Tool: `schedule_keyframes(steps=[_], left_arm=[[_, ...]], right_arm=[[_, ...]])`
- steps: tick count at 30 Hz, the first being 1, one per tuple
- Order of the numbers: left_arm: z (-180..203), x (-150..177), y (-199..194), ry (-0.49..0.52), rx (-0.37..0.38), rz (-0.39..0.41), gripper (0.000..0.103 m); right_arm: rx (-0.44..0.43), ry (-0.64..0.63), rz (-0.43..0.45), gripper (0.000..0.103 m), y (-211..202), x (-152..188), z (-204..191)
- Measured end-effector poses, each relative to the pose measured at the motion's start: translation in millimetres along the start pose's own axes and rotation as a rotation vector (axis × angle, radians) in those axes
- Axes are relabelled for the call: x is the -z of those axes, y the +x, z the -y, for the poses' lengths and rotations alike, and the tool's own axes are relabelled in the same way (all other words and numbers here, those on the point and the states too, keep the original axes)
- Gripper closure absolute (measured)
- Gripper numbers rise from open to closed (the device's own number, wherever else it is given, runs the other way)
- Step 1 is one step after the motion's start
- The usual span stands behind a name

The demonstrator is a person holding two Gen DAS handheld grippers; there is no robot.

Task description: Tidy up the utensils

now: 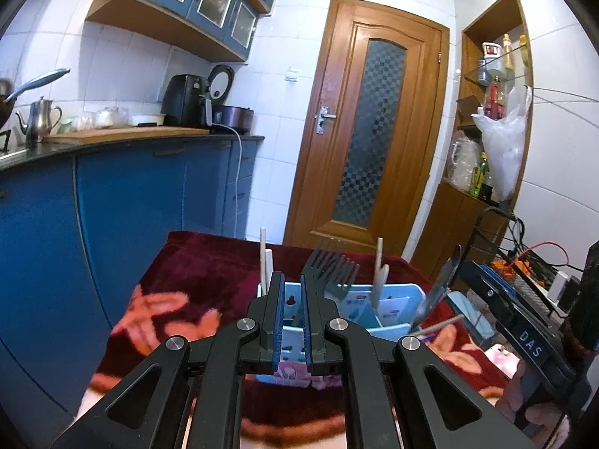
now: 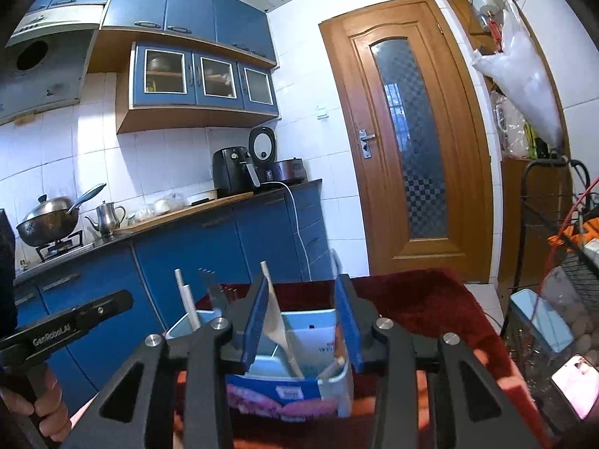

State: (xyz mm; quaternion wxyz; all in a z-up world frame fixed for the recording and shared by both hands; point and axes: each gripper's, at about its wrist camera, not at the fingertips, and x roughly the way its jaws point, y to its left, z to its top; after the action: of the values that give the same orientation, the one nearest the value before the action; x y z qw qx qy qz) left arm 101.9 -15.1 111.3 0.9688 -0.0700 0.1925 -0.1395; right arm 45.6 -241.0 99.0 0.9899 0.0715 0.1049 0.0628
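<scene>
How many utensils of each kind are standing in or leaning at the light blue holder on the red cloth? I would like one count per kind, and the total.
Forks: 2
Thin pale sticks: 3
Thicker white or cream handles, perhaps spoons: 2
Knife: 1
Total: 8

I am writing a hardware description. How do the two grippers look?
Both the left gripper and the right gripper have matte black linkage arms with silver round pivot bolts. Their fingers carry ribbed blue pads. White lettering marks the black side bars. No sleeves show.
</scene>
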Motion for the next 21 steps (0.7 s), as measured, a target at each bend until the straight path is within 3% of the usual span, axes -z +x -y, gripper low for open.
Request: schedule_keyframes(steps=[11, 14, 17, 19, 21], left_arm=[[4.3, 11.6, -51.2, 0.031, -0.003, -0.041, 0.093], [4.4, 16.8, -63.9, 0.045, -0.006, -0.041, 0.089], [4.1, 24.8, -79.9, 0.054, -0.016, -0.030, 0.071], [4.3, 30.5, -87.3, 0.068, -0.029, -0.024, 0.053], [5.0, 37.4, -93.9, 0.086, -0.049, -0.019, 0.047]], right_arm=[[-0.041, -0.034, -0.043, 0.060, -69.2, 4.9, -28.1], [-0.052, -0.051, -0.056, 0.058, -83.7, 12.4, -37.8], [-0.060, -0.049, -0.064, 0.053, -95.0, 20.6, -43.4], [-0.058, -0.054, -0.067, 0.048, -101.7, 26.5, -46.0], [-0.055, -0.063, -0.069, 0.046, -105.7, 30.2, -49.3]])
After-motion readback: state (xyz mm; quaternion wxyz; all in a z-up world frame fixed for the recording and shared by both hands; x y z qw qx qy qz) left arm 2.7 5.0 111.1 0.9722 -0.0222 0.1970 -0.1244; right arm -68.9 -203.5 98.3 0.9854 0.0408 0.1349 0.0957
